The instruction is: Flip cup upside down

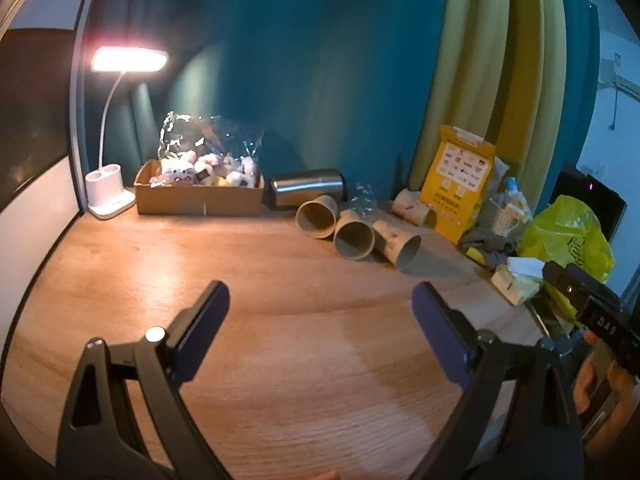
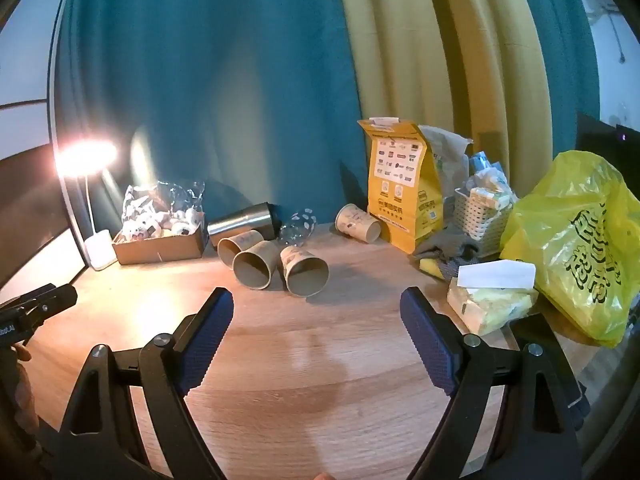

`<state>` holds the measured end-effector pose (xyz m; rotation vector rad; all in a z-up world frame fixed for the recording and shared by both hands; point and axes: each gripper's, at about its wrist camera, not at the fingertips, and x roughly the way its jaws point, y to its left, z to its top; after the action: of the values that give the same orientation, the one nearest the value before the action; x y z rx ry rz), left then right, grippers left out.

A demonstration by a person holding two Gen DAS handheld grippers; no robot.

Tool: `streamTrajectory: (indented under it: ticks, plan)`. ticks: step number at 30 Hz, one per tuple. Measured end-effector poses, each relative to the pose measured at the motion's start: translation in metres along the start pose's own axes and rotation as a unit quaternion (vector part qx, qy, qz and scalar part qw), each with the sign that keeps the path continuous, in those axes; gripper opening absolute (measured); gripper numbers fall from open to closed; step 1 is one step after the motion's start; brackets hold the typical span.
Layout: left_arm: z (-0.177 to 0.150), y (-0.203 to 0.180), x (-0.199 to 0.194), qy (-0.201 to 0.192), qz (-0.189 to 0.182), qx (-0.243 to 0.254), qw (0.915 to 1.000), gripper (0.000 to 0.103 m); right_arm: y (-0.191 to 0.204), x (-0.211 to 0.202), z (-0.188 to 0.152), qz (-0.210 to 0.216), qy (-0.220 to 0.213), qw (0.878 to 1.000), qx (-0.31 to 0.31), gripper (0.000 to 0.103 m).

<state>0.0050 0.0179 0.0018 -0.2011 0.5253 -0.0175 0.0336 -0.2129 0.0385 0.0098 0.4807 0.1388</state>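
Three paper cups lie on their sides in a cluster on the wooden desk, mouths toward me: a left one (image 1: 317, 216) (image 2: 239, 243), a middle one (image 1: 354, 236) (image 2: 254, 265) and a right one (image 1: 397, 243) (image 2: 304, 271). Another paper cup (image 1: 412, 207) (image 2: 357, 223) lies on its side by the yellow bag. A steel tumbler (image 1: 308, 189) (image 2: 245, 221) lies behind them. My left gripper (image 1: 321, 300) is open and empty, short of the cups. My right gripper (image 2: 317, 307) is open and empty, just in front of the cluster.
A cardboard box of small toys (image 1: 199, 192) (image 2: 160, 240) and a lit desk lamp (image 1: 129, 59) stand at the back left. A yellow paper bag (image 2: 404, 184), white basket (image 2: 480, 212), tissue pack (image 2: 492, 304) and yellow plastic bag (image 2: 580, 240) crowd the right. A curtain hangs behind.
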Motion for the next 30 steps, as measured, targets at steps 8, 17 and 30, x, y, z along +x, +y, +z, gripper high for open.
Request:
streamTrajectory:
  ticks: [8, 17, 30]
  plan:
    - [-0.0036, 0.0021, 0.0021, 0.002, -0.001, 0.010, 0.9999, 0.094, 0.0007, 0.0002, 0.0012, -0.001, 0.002, 1.000, -0.003, 0.088]
    - [-0.0029, -0.0015, 0.0011, -0.002, 0.001, 0.015, 0.9999, 0.094, 0.0014, 0.0016, 0.0004, -0.001, 0.005, 1.000, -0.004, 0.088]
    - [-0.0038, 0.0022, -0.0060, -0.008, -0.002, 0.013, 0.9999, 0.094, 0.0011, 0.0018, -0.0010, -0.001, 0.009, 1.000, -0.005, 0.088]
